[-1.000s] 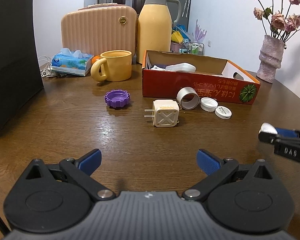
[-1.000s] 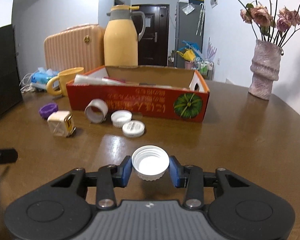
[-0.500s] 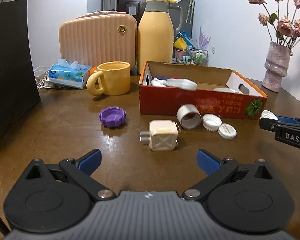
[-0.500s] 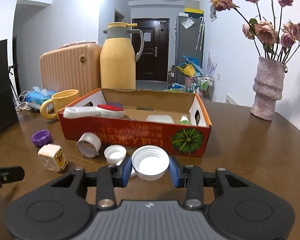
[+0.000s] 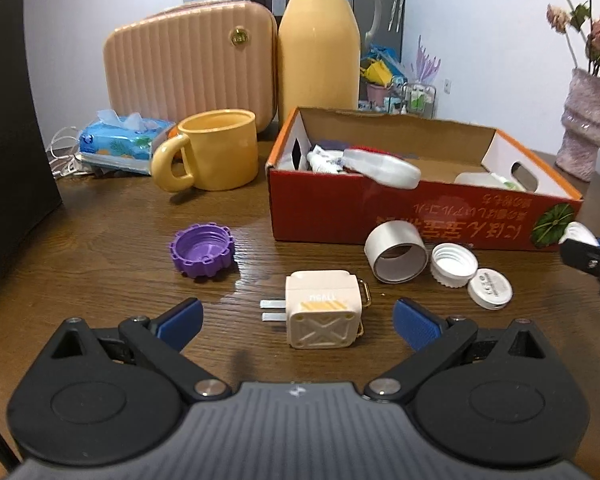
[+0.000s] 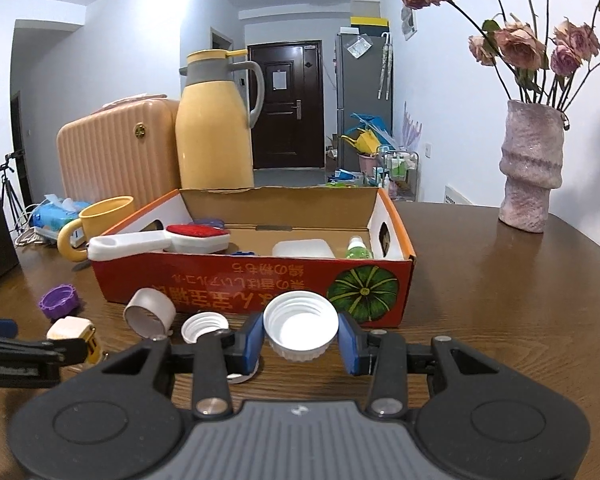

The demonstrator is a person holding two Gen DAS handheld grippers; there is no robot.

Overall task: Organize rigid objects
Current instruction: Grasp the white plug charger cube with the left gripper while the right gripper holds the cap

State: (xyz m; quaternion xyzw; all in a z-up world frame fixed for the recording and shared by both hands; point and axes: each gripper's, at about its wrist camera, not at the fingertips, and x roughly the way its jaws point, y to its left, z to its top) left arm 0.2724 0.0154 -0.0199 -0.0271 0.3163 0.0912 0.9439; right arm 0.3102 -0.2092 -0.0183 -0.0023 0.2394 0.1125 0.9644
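Observation:
My right gripper is shut on a white bottle cap, held above the table just in front of the red cardboard box. The box holds a white brush with a red face, a white container and a small green bottle. My left gripper is open, its fingers on either side of a cream plug adapter lying on the table. A purple cap, a grey tape ring and two white caps lie in front of the box.
A yellow mug, a tissue pack, a ribbed pink case and a yellow thermos stand behind. A pink vase with dried roses stands at the right. A black panel is at the left.
The right gripper has risen and moved forward with the white cap, close to the box front. The left gripper has advanced until its fingers flank the plug adapter.

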